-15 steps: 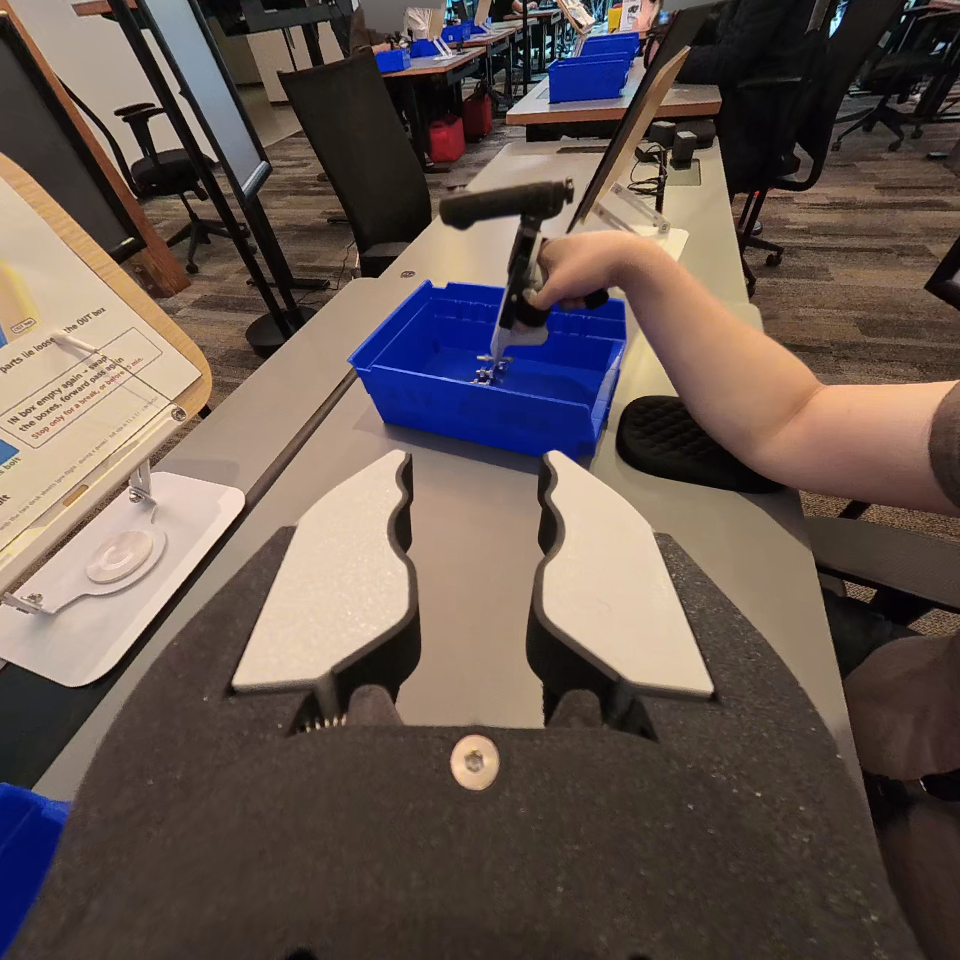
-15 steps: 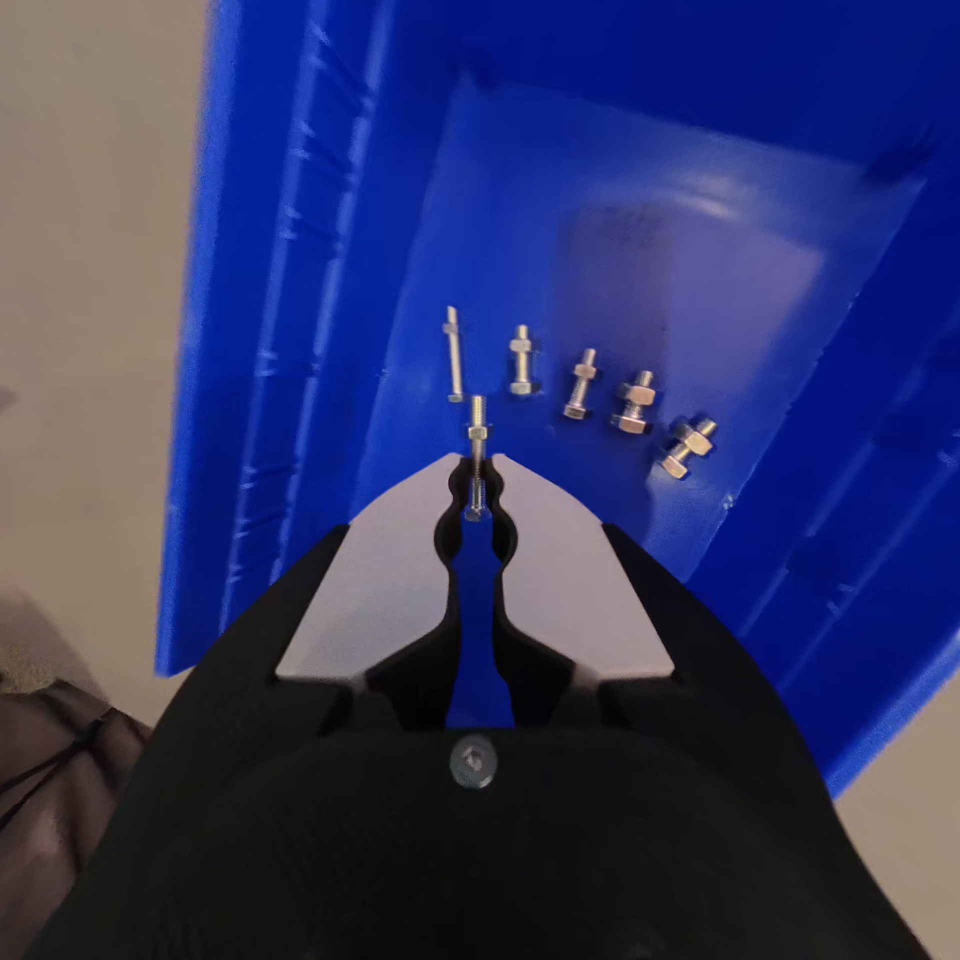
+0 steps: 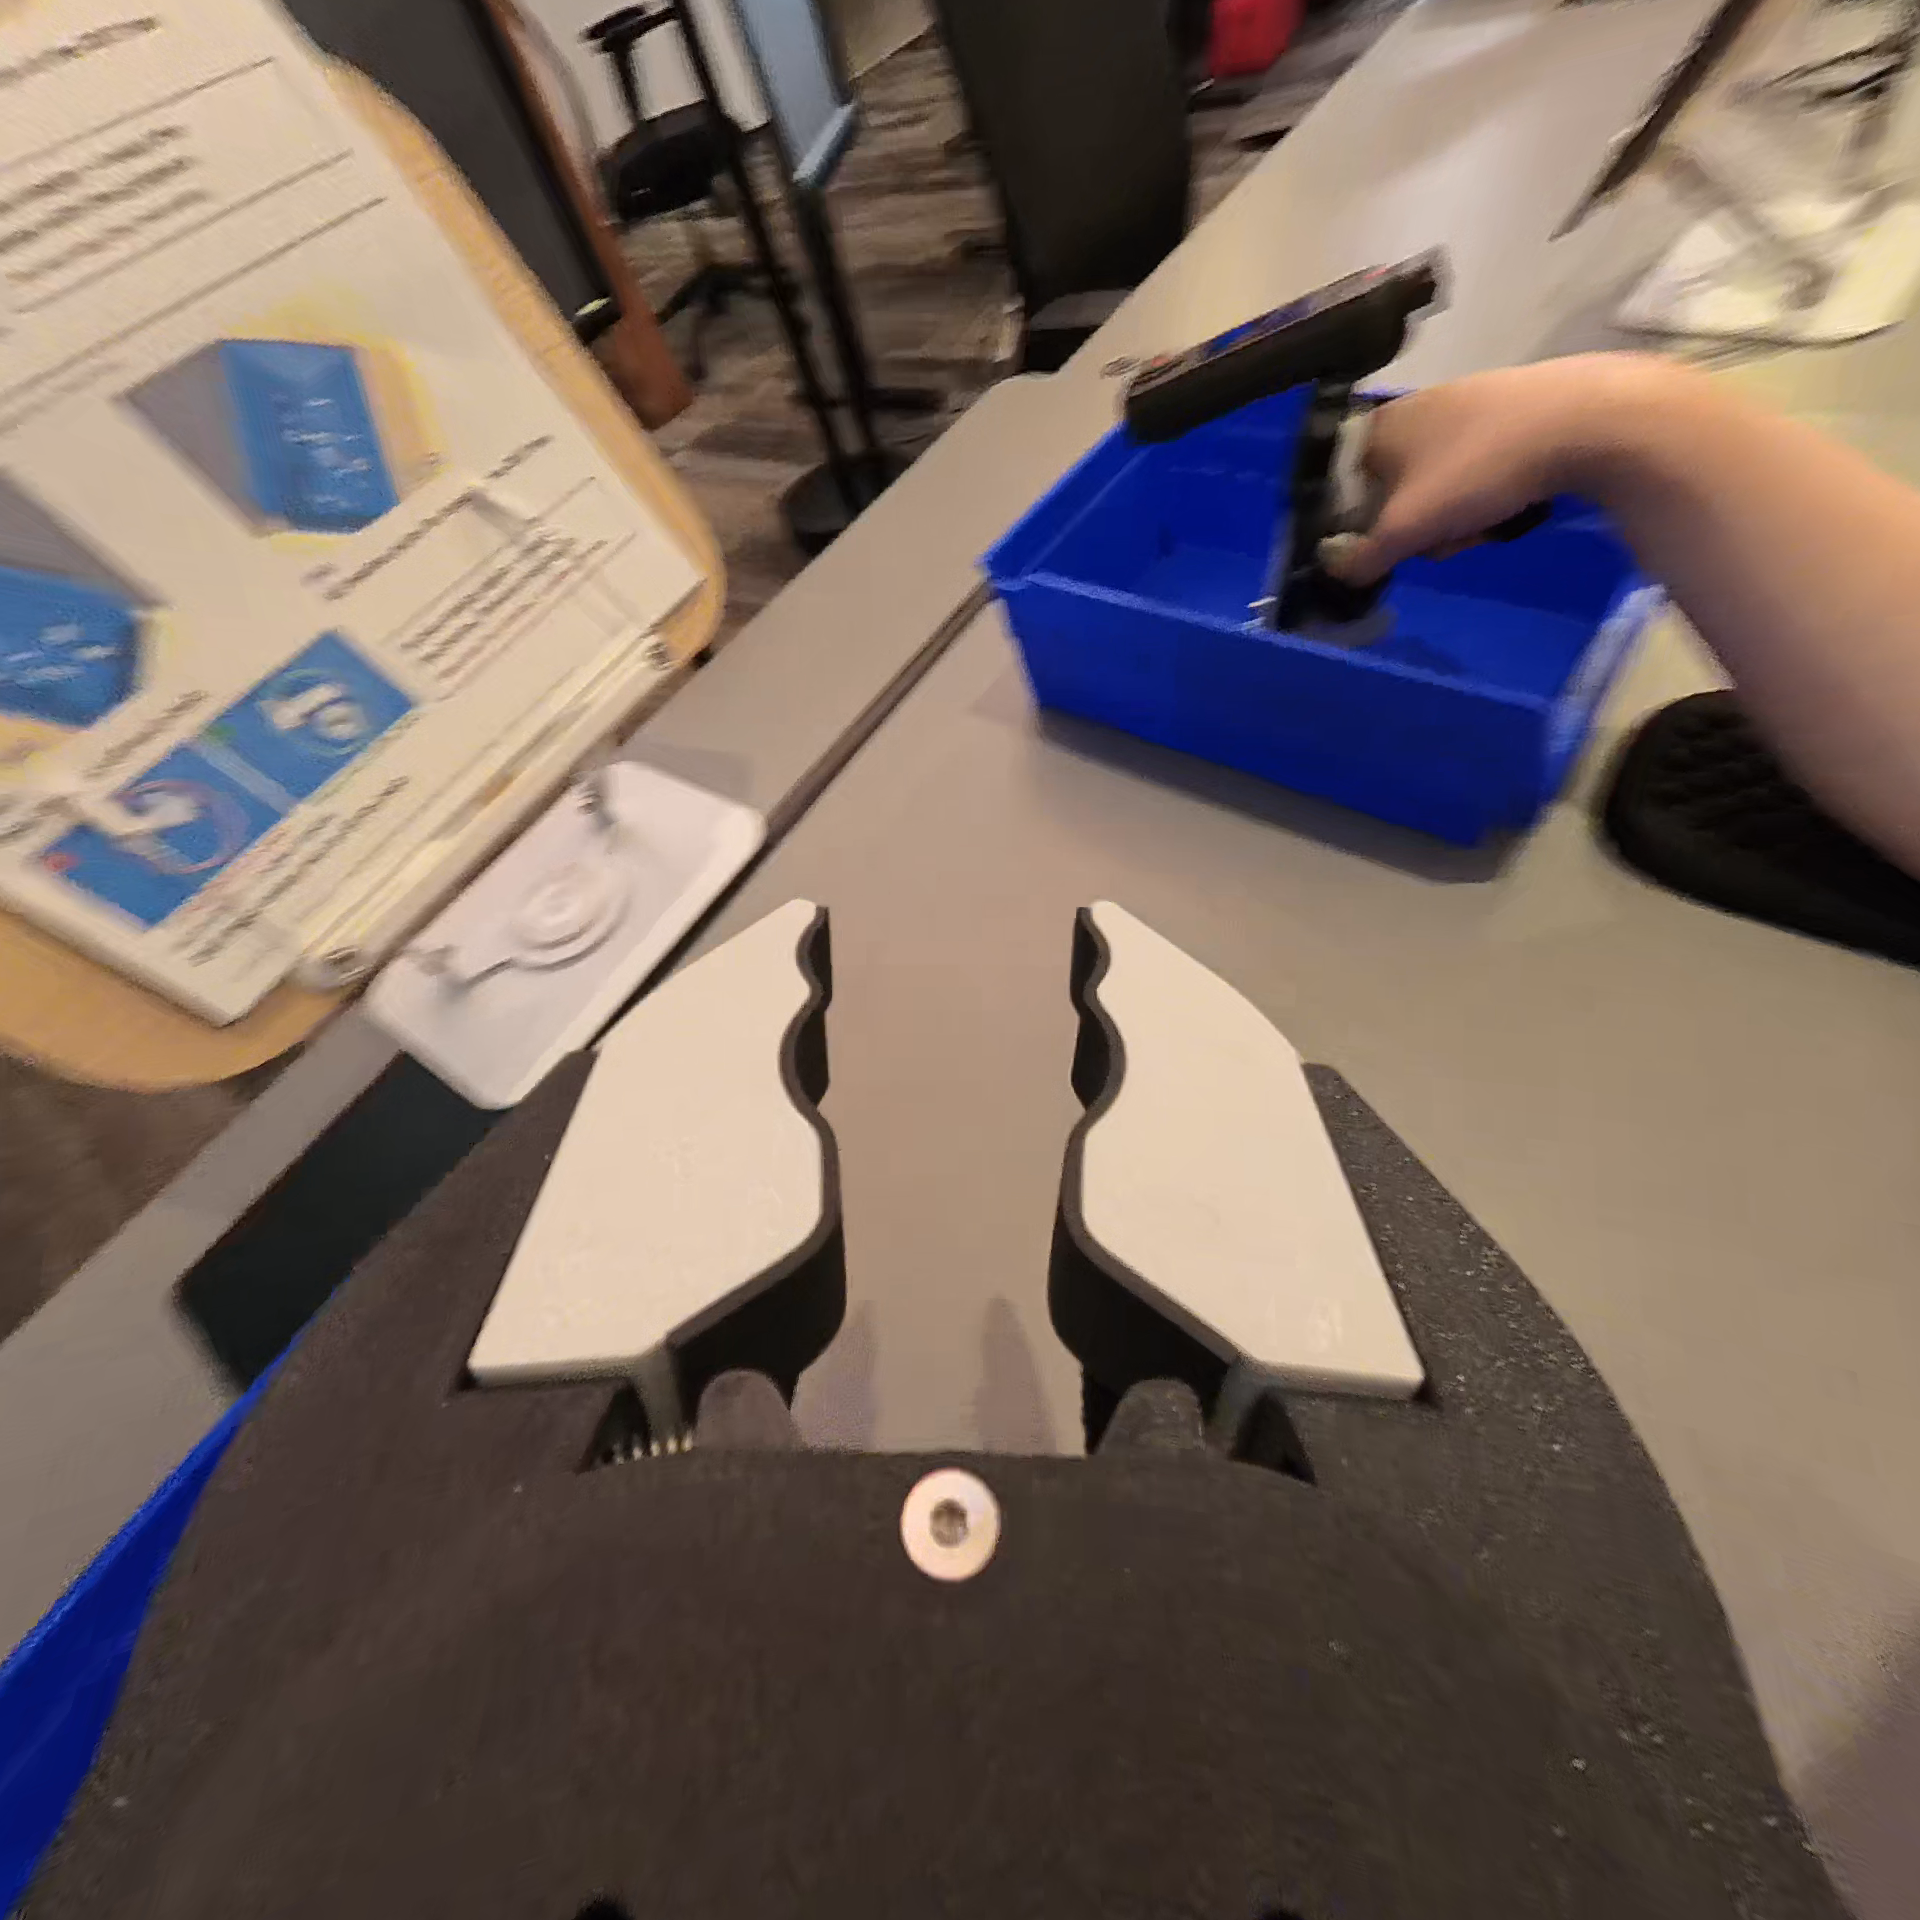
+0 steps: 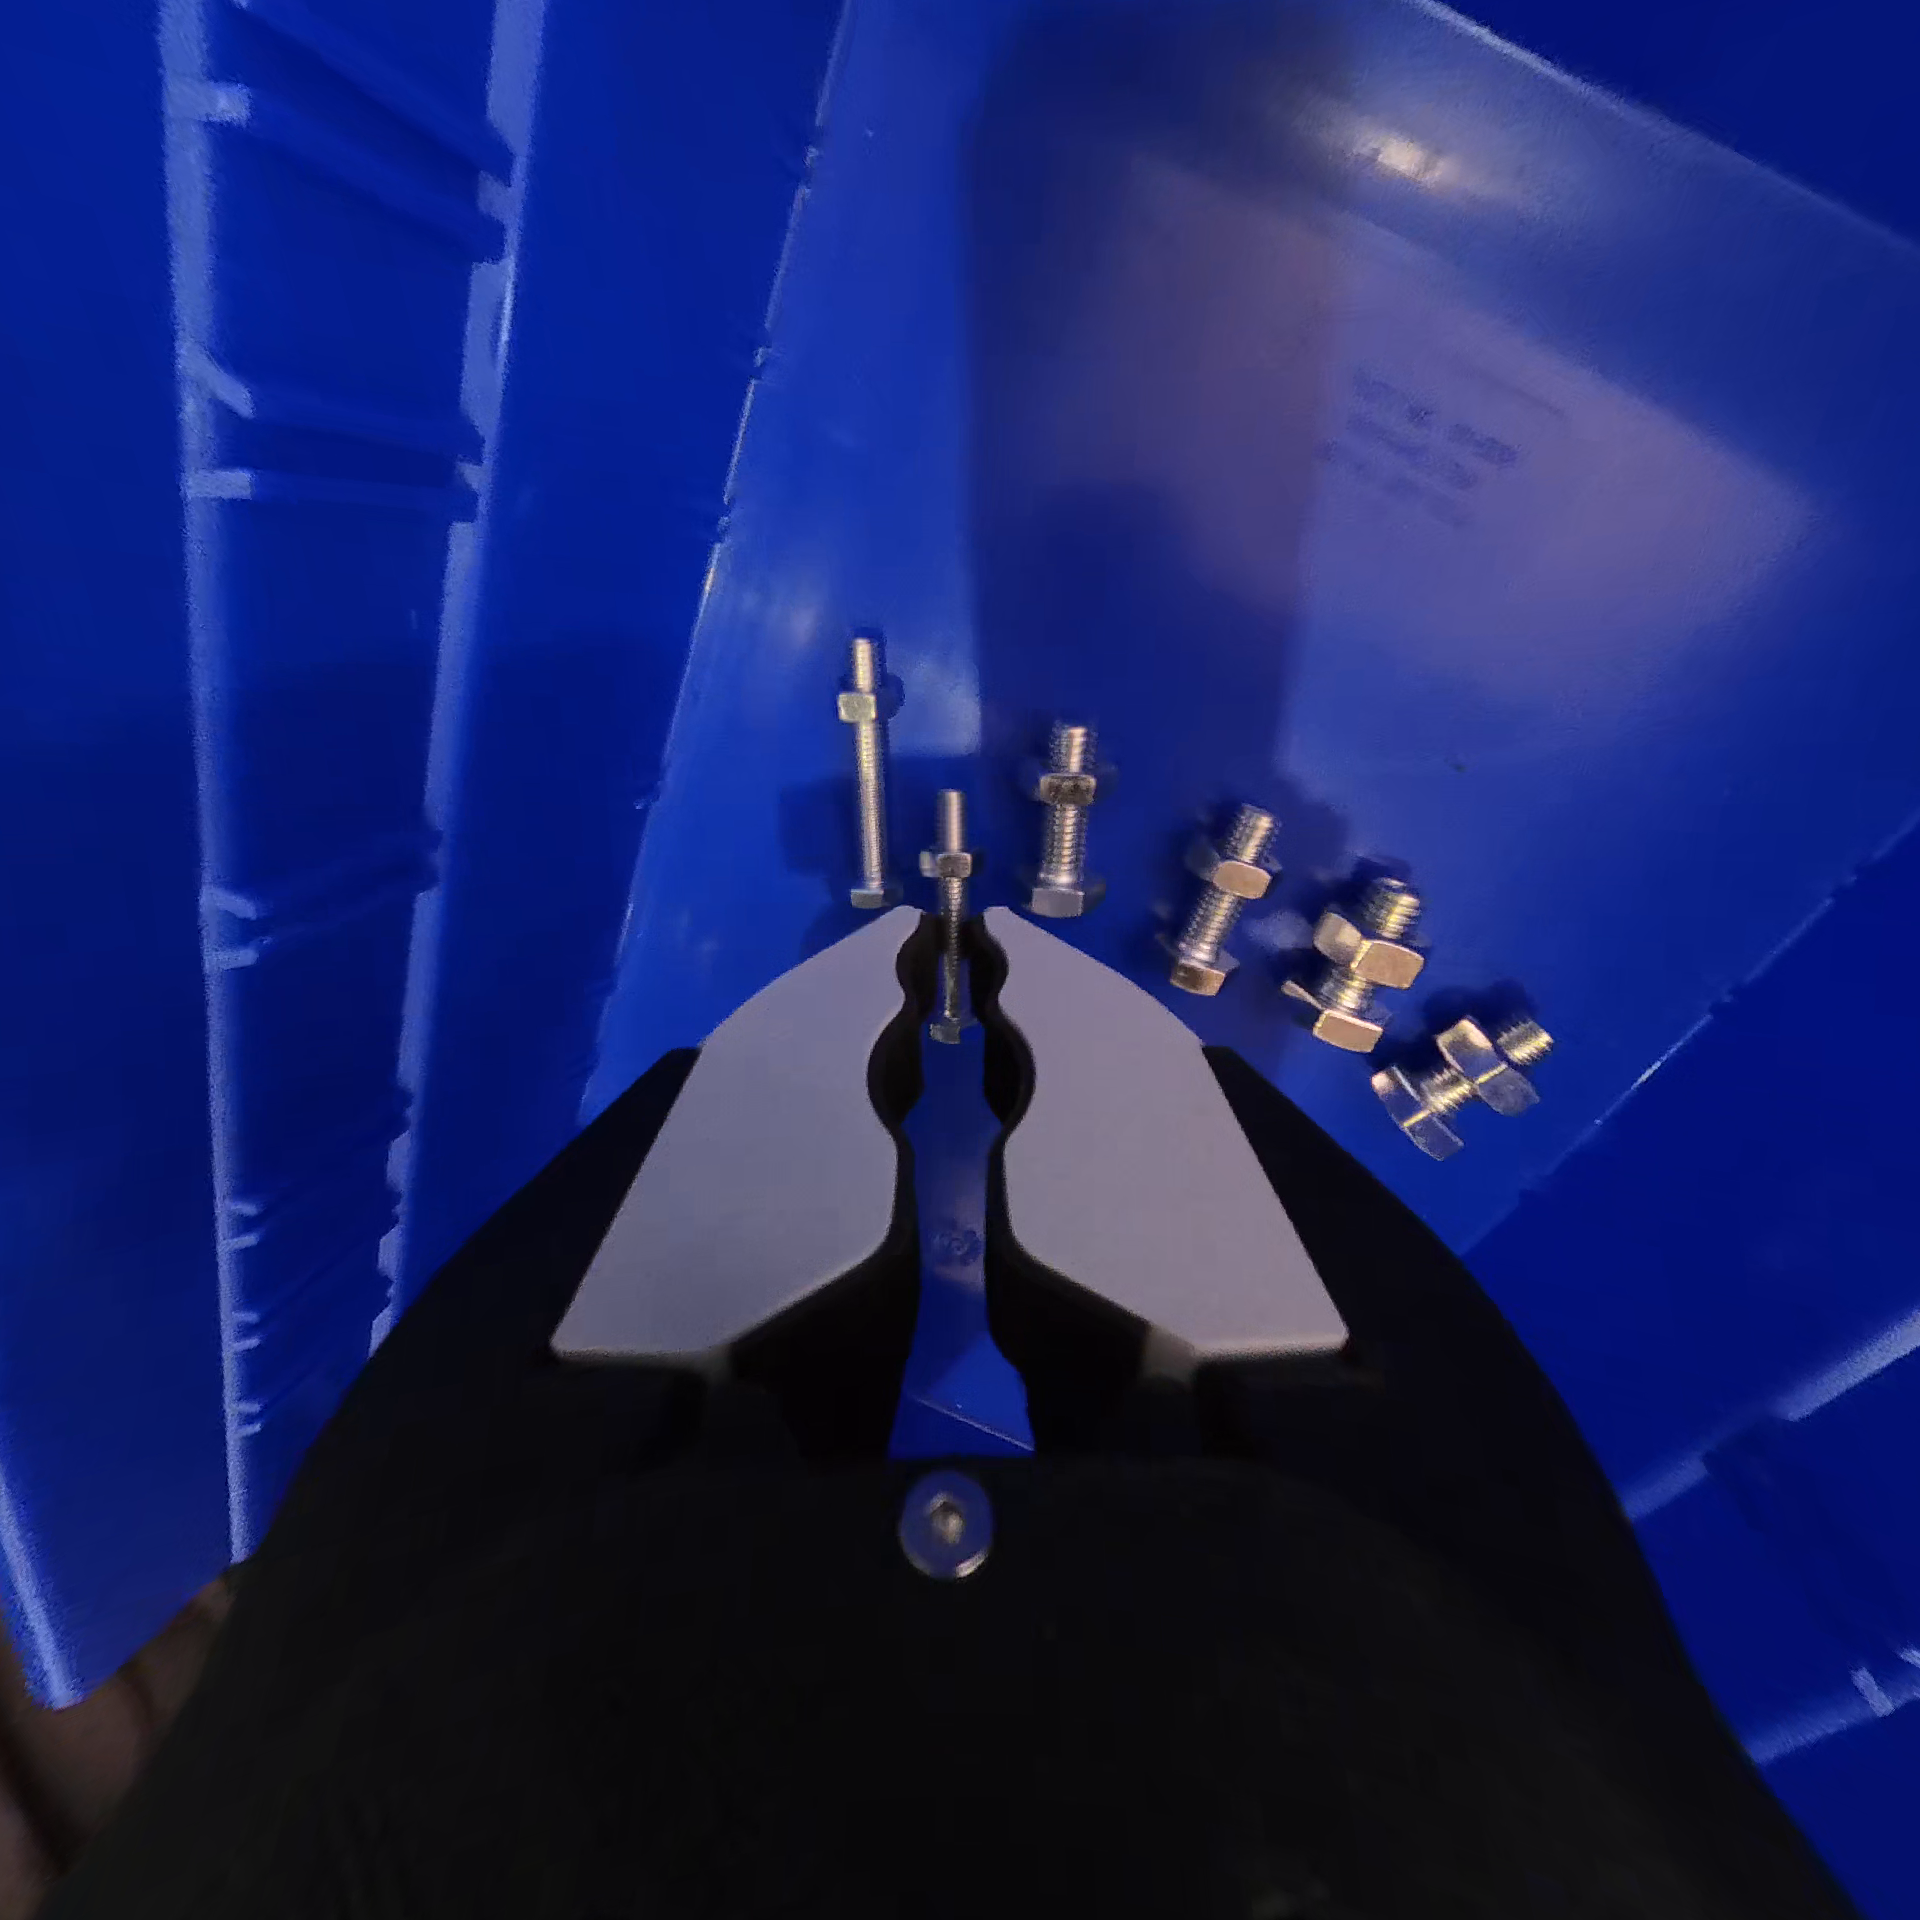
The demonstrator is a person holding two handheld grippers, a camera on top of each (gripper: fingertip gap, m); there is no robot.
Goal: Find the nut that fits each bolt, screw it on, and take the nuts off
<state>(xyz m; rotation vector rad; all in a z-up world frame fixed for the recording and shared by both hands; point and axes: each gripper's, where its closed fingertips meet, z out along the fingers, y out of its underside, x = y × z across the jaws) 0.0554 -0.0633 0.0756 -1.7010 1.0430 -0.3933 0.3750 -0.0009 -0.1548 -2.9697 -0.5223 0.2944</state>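
Right claw (image 4: 951, 914): I have it pinched narrow on the thin bolt (image 4: 950, 925), down inside the blue bin (image 4: 312, 727).
Thin bolt: long axis runs straight out along my fingers, nut (image 4: 950, 862) just past the tips.
Other bolts (image 4: 1216, 914): in a row on the bin floor, nuts on, fanning toward its right wall.
Left claw (image 3: 951, 997): wide, empty, over the table (image 3: 1143, 987), well short of the bin, so the right is nearer.
Next: I judge the bolt gets lowered into the row.

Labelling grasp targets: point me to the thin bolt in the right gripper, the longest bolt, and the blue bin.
thin bolt (image 4: 951, 940), right wrist view, on its shank between the fingers.
longest bolt (image 4: 868, 795), right wrist view, mid-shank.
blue bin (image 3: 1299, 701), left wrist view, near outer wall.
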